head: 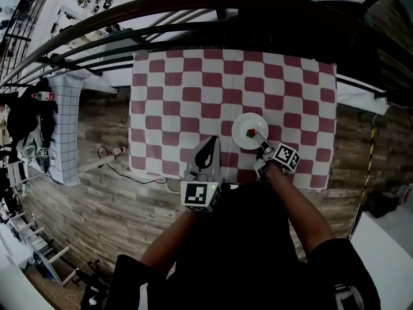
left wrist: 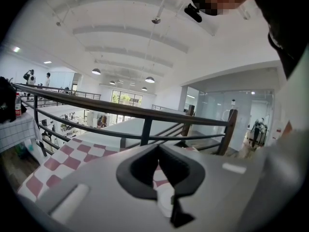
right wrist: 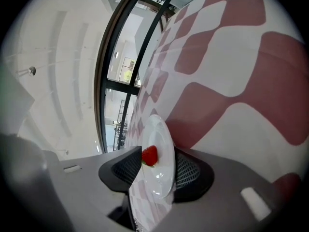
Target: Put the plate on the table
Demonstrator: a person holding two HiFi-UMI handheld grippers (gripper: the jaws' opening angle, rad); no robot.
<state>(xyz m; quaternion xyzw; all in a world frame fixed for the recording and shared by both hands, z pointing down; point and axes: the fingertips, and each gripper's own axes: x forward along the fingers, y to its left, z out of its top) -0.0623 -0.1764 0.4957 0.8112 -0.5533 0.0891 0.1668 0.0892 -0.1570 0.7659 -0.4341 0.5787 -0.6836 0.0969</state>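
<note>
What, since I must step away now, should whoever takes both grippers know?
Left gripper: shut, empty, over the near edge of the table.
Right gripper: open, near rim of the plate between its jaws.
Plate: flat on the table, red fruit on it.
Done: plate set down.
To do: draw the right gripper back clear of the plate.
</note>
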